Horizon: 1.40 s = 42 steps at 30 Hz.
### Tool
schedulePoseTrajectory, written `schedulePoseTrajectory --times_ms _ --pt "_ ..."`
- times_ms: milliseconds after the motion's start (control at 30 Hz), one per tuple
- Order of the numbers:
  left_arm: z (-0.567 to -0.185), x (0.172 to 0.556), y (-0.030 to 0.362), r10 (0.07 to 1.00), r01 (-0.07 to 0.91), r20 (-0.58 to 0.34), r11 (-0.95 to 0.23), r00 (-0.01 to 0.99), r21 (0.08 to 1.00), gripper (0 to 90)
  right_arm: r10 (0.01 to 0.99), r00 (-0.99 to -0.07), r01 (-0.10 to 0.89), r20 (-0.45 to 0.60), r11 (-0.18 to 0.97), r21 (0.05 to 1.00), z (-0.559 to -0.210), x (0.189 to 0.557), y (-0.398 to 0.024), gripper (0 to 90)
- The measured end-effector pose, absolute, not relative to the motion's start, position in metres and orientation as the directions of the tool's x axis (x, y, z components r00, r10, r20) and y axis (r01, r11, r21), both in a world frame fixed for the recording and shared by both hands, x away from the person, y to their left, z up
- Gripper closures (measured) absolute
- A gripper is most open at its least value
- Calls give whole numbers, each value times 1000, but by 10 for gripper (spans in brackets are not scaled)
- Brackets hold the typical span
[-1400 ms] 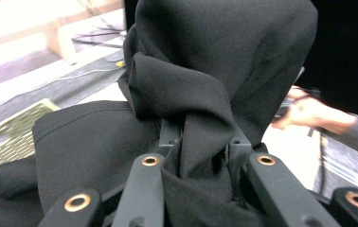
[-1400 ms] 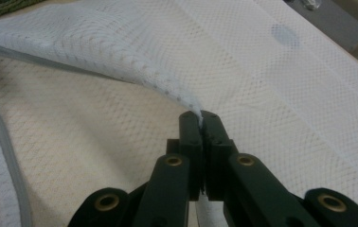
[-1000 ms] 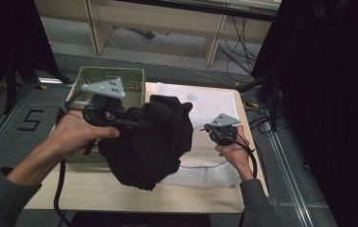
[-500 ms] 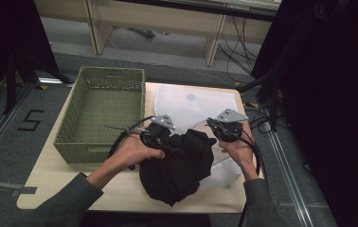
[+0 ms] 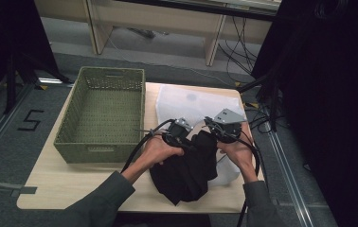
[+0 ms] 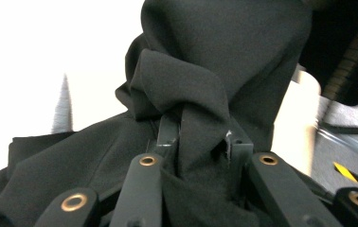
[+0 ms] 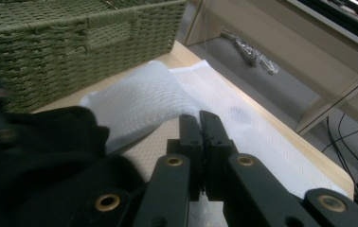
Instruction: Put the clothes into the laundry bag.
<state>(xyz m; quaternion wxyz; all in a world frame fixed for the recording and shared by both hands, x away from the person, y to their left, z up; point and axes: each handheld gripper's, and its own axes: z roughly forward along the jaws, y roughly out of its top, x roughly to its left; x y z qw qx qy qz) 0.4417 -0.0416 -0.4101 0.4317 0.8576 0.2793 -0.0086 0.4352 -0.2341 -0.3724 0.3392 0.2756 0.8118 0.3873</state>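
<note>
One black garment bunched on the surface near its front edge, one left gripper with jaws clamped on a fold of it, one right gripper with jaws together, one white mesh bag beneath, one green woven basket at left.

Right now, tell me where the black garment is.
In the high view the black garment lies bunched at the table's near right, partly on the white mesh bag, right of the green basket, between both hand-held grippers.
</note>
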Motion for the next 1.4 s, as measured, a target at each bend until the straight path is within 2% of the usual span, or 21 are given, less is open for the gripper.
schedulePoseTrajectory --times_ms 67,100,167,233,333,367,400,433,533,767,800,900,967,1000,1100,1167,1200,1300,1333,1367,1400 --pt "-417 450 -44 531 506 -230 -461 815 729 727 712 -617 185 -337 547 817 -371 432 -231 900" --pt "-424 457 -44 552 466 -116 -553 826 690 718 710 -619 186 -335 548 816 -371 432 -229 900" --pt "-451 466 -55 628 513 -75 -555 774 655 651 692 -633 186 -347 571 800 -377 432 -224 900" --pt "-456 470 -54 616 524 -92 -571 783 632 604 682 -641 187 -352 583 791 -380 432 -223 900" --pt "-447 469 -48 595 518 -120 -562 795 645 454 677 -646 194 -353 592 782 -387 435 -223 900" --pt "-436 463 -44 590 516 -136 -543 796 662 345 690 -642 207 -334 575 791 -386 435 -226 900" --pt "-436 463 -44 590 516 -136 -543 796 662 318 686 -647 203 -332 575 793 -385 435 -228 900" --pt "-423 453 -38 608 512 -147 -485 780 709 294 697 -640 209 -324 563 799 -384 436 -229 900" --pt "-410 443 -28 590 491 -140 -490 795 721 240 691 -646 208 -325 569 795 -383 436 -232 900" --pt "-410 416 -6 534 413 -47 -592 844 692 180 702 -641 222 -311 556 801 -385 435 -230 899" --pt "-417 417 -7 539 425 -62 -582 840 693 188 695 -647 216 -315 563 797 -385 435 -229 900" --pt "-444 429 -15 485 402 -76 -616 871 677 542 693 -642 210 -327 570 795 -385 433 -226 900" --pt "-451 427 -24 508 425 -112 -558 854 712 709 684 -649 202 -332 576 792 -383 432 -224 900" --pt "-451 427 -24 508 425 -112 -558 854 712 741 697 -641 212 -321 563 799 -383 430 -222 900" --pt "-445 421 -40 446 324 -3 -645 895 692 770 679 -659 189 -324 566 802 -381 429 -220 900" --pt "-456 423 -50 501 382 -50 -587 864 714 773 663 -676 173 -320 566 806 -378 427 -216 900" --pt "-463 427 -52 505 382 -16 -633 863 674 771 667 -675 184 -317 568 803 -378 426 -215 900" --pt "-473 430 -55 540 414 -51 -578 840 703 745 652 -686 184 -323 585 790 -380 424 -212 900" --pt "-468 427 -53 530 403 -53 -573 847 714 722 658 -682 190 -320 582 791 -382 424 -212 900" --pt "-457 423 -49 524 391 -46 -570 850 723 618 650 -689 187 -320 586 789 -385 427 -214 900" --pt "-457 423 -49 524 391 -46 -570 850 723 569 650 -689 187 -320 586 789 -385 427 -214 900"
